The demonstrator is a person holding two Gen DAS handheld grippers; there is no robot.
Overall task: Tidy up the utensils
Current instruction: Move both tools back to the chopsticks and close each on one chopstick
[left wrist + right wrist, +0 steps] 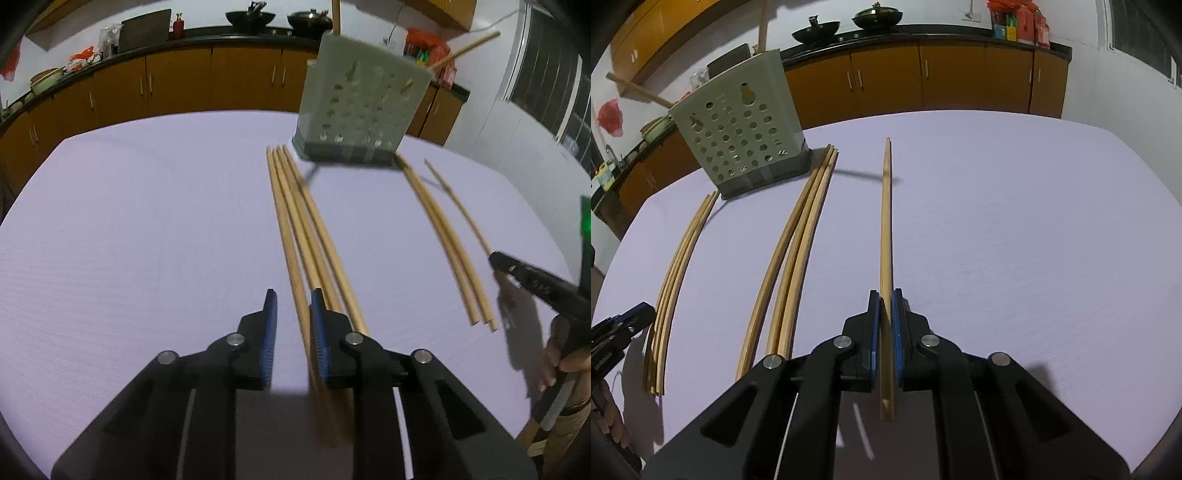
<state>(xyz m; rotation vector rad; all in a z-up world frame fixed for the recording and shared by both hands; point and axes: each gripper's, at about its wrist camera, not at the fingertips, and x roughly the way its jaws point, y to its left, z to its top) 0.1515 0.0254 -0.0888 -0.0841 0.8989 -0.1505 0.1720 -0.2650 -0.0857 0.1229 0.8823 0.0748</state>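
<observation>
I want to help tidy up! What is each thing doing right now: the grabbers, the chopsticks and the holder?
Left gripper: open.
Right gripper: shut on single chopstick.
Four chopsticks: lying flat, one between the left pads.
Three chopsticks: lying flat, untouched.
Holder: upright, sticks poking out.

Left claw (291, 306) hides the near ends of the chopsticks (295, 229) beneath it. The utensil holder (360, 101) is motion-blurred, contents unreadable. Right claw (496, 260) is cut off by the edge.
</observation>
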